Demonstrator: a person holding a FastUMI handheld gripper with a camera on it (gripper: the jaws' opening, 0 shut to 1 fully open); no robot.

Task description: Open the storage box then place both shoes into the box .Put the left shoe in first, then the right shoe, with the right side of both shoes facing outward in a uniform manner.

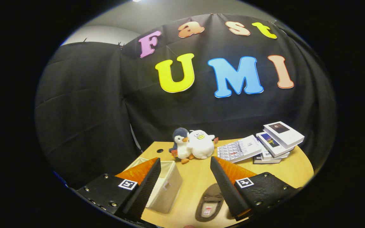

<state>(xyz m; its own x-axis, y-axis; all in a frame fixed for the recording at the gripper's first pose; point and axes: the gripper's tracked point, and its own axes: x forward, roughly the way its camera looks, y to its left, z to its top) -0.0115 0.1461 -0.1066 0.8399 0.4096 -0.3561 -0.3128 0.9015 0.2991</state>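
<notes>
My gripper [185, 164] hangs above the wooden table [198, 177] with its fingers wide apart and nothing between them. A cream fabric storage box [166, 188] stands below the left finger [147, 186], its top looking open; the finger hides much of it. A brown slipper [209, 202] lies on the table between the fingers, close to the right finger [225, 186], sole side down with its inside showing. A second shoe cannot be made out.
Two plush toys, a dark penguin [180, 144] and a white duck [200, 144], sit at the table's back. Several books [271, 141] are stacked and spread at the back right. A small hole [160, 150] marks the tabletop at back left.
</notes>
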